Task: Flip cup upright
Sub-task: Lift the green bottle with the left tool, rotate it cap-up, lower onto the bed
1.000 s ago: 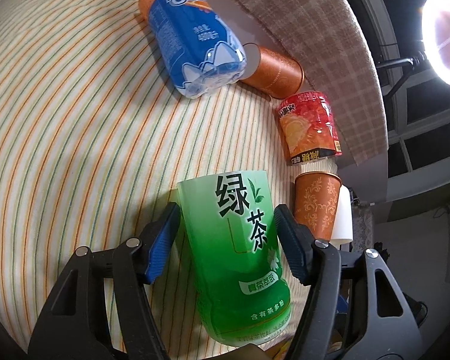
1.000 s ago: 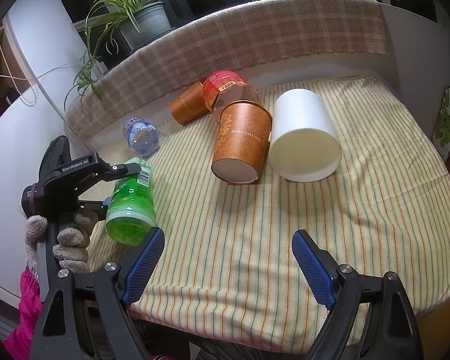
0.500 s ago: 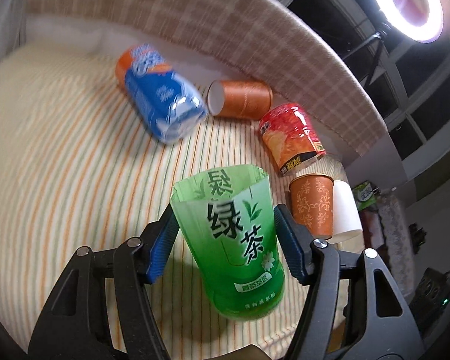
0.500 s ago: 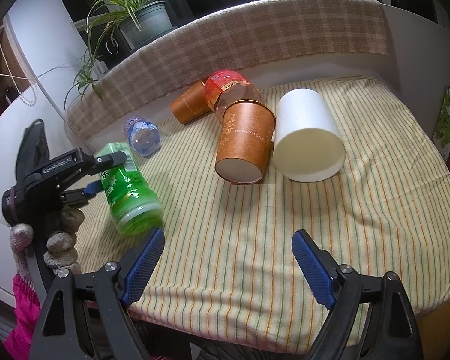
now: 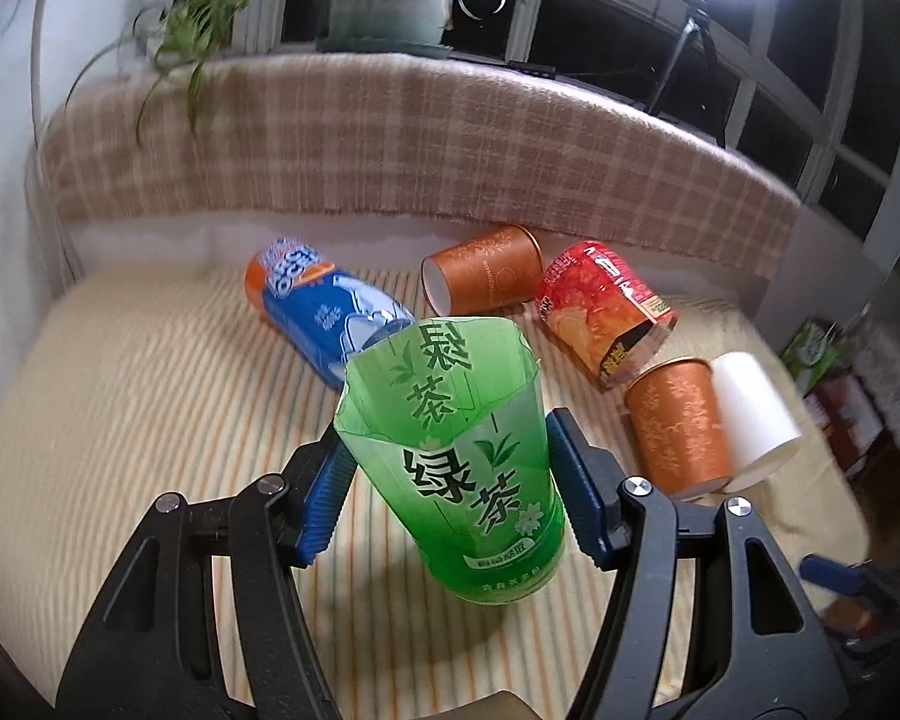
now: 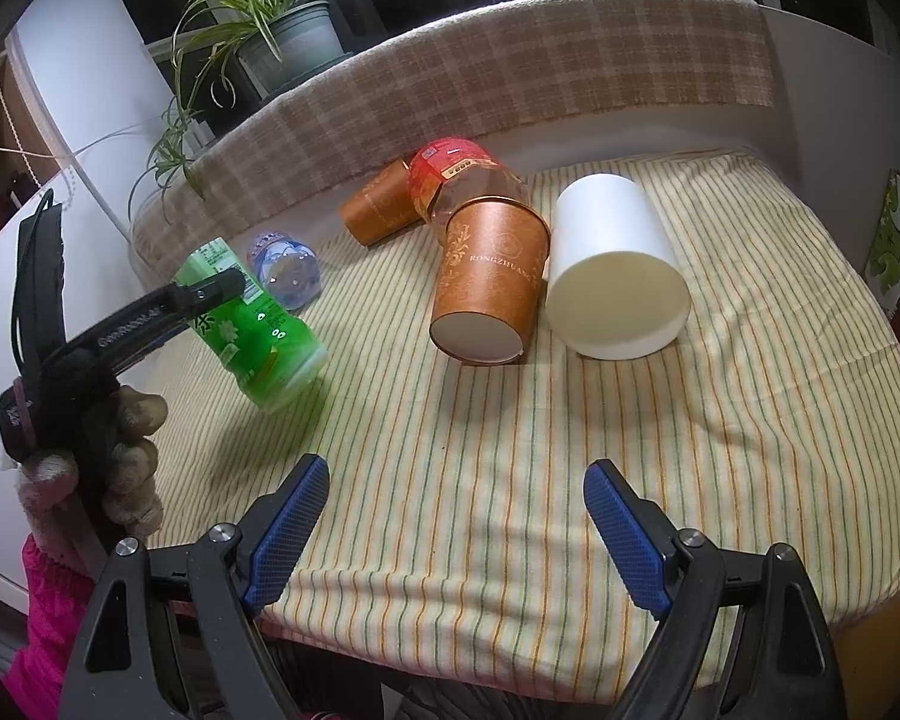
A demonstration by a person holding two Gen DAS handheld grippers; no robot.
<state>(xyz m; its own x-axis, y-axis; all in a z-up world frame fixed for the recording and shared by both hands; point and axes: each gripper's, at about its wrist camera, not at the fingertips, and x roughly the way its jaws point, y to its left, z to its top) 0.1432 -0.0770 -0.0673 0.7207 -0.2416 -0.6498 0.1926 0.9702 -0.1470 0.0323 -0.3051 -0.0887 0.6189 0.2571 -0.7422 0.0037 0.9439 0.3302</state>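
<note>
My left gripper [image 5: 450, 480] is shut on a green cut-bottle cup [image 5: 462, 462] with Chinese lettering, its blue pads on both sides. The cup is tilted, open mouth up and away, base just above the striped cloth [image 5: 150, 420]. In the right wrist view the same cup [image 6: 252, 324] leans in the left gripper [image 6: 210, 294] at the table's left. My right gripper [image 6: 450, 528] is open and empty over the front edge of the cloth.
Lying on the cloth: a blue bottle cup [image 5: 324, 312], an orange paper cup [image 5: 486, 276], a red cup [image 5: 606, 312], a second orange cup [image 6: 486, 288] and a white cup [image 6: 612, 276]. A checked ledge [image 6: 510, 78] with a potted plant [image 6: 288, 36] runs behind.
The left gripper has swung the green cup from lying nearly flat towards standing, mouth rising. The camera view has tipped up. The right gripper has not moved.
</note>
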